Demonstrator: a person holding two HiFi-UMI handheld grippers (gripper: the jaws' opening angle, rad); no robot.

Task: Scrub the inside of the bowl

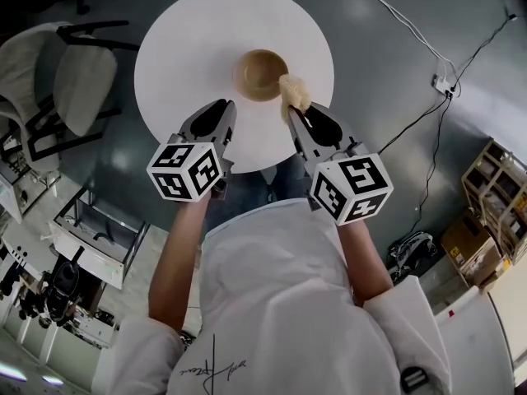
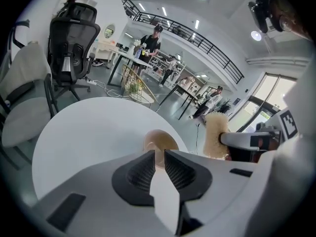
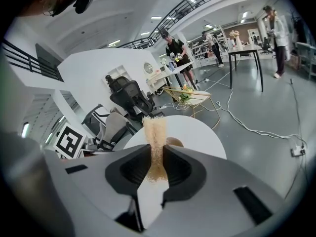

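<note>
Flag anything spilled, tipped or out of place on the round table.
Nothing stands out. The bowl sits upright on the white table, with no spill around it, and the scrubbing pad is clamped in the right gripper near the bowl's rim.

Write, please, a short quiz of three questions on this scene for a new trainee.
1. True or false: the left tongs grip the tan fibrous scrub pad.
2. Where does the round brown bowl stand? A) on the round white table B) on the grey floor C) on the office chair
3. Fill in: in the head view, the pad is at the bowl's ____ side.
Key: 1 false, the right tongs grip it and the left tongs are empty; 2 A; 3 right.
</note>
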